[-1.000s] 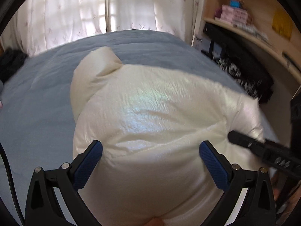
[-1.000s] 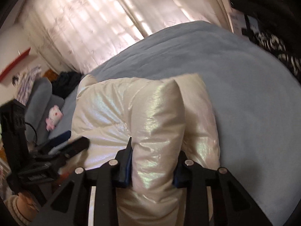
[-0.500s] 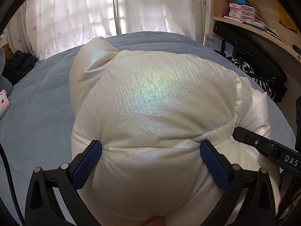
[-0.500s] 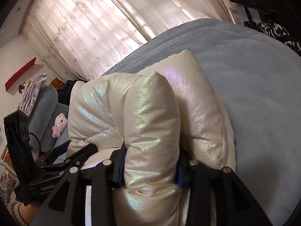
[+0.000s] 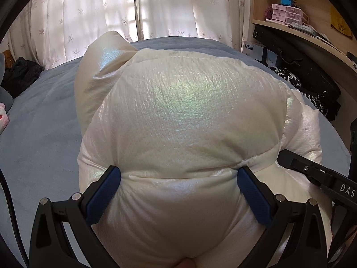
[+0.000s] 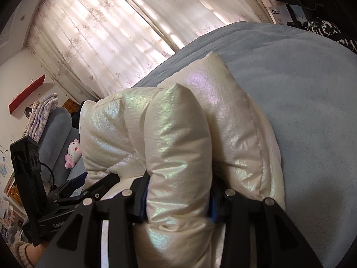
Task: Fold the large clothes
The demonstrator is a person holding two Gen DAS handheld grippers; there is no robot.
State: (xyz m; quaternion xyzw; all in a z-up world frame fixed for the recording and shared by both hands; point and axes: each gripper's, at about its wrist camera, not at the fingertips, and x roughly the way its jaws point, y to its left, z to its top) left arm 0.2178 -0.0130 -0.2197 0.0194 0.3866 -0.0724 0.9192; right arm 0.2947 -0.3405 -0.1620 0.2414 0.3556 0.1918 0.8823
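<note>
A puffy, pearly white down jacket [image 5: 189,102] lies bunched on the blue bed [image 5: 44,134]. My left gripper [image 5: 178,178] has its jaws wide, and the blue pads dent both sides of a thick bulge of the jacket. In the right wrist view, my right gripper [image 6: 178,194] is shut on a narrower padded fold of the jacket [image 6: 178,134], beside another fold resting on the bed [image 6: 301,100]. The right gripper's black body [image 5: 312,172] shows at the right of the left wrist view. The left gripper's body [image 6: 67,192] shows at the lower left of the right wrist view.
Curtains [image 5: 133,11] hang behind the bed. A wooden shelf with boxes [image 5: 287,13] and dark bags [image 5: 301,67] stand at the right. A grey sofa with a pink plush toy [image 6: 73,151] and dark clothes [image 5: 20,73] is at the left.
Both grippers have sunk toward the bed with the jacket held. The jacket now bulges larger in both views. The right gripper's jaws stand slightly wider than a second ago.
</note>
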